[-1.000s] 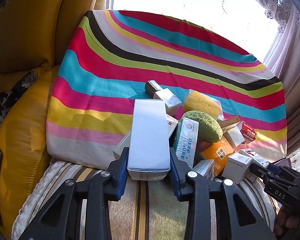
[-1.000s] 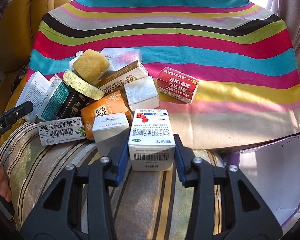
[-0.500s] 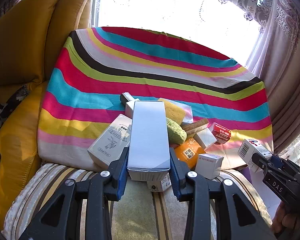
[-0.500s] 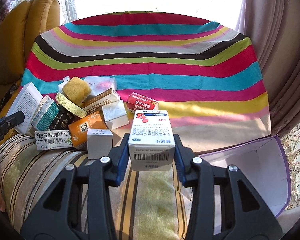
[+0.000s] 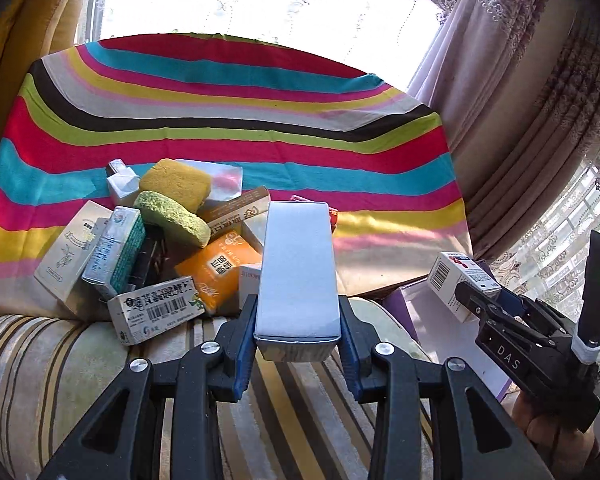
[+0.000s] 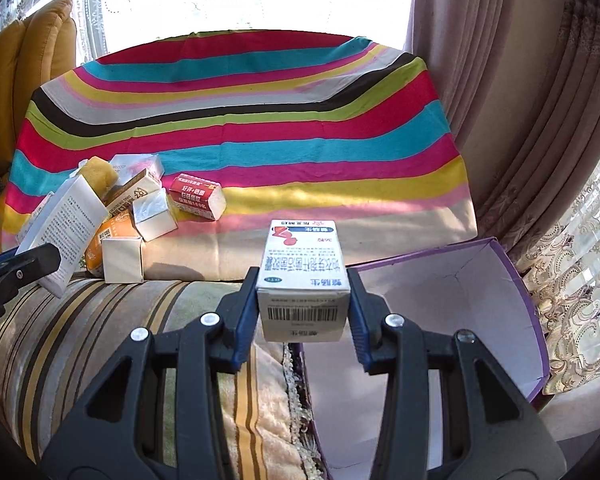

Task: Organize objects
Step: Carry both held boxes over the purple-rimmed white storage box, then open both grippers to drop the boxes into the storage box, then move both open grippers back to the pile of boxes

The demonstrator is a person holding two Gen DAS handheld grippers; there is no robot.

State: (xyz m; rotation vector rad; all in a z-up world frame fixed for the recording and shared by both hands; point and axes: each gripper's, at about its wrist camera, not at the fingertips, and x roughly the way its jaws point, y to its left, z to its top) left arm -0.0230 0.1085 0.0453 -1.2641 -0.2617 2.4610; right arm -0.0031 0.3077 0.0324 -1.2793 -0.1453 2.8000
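Observation:
My left gripper [image 5: 298, 322] is shut on a long white box [image 5: 298, 272], held above the striped sofa seat. My right gripper [image 6: 303, 304] is shut on a white medicine box [image 6: 303, 276] with a barcode end and red and blue print, held over the near left corner of an open purple box [image 6: 452, 280]. The right gripper with its box also shows in the left wrist view [image 5: 466, 288]. A pile of small boxes and sponges [image 5: 172, 236] lies on the striped cloth [image 5: 260, 120] to the left.
The pile holds a yellow sponge [image 5: 176, 182], a green sponge [image 5: 172, 218], an orange packet [image 5: 220, 268] and a barcode box [image 5: 156, 314]. A red box [image 6: 198, 196] lies apart. Curtains [image 6: 540, 120] hang right; yellow cushions [image 6: 24, 80] stand left.
Both grippers have moved right and back from the pile with their boxes. The right gripper now hangs over the purple box's edge.

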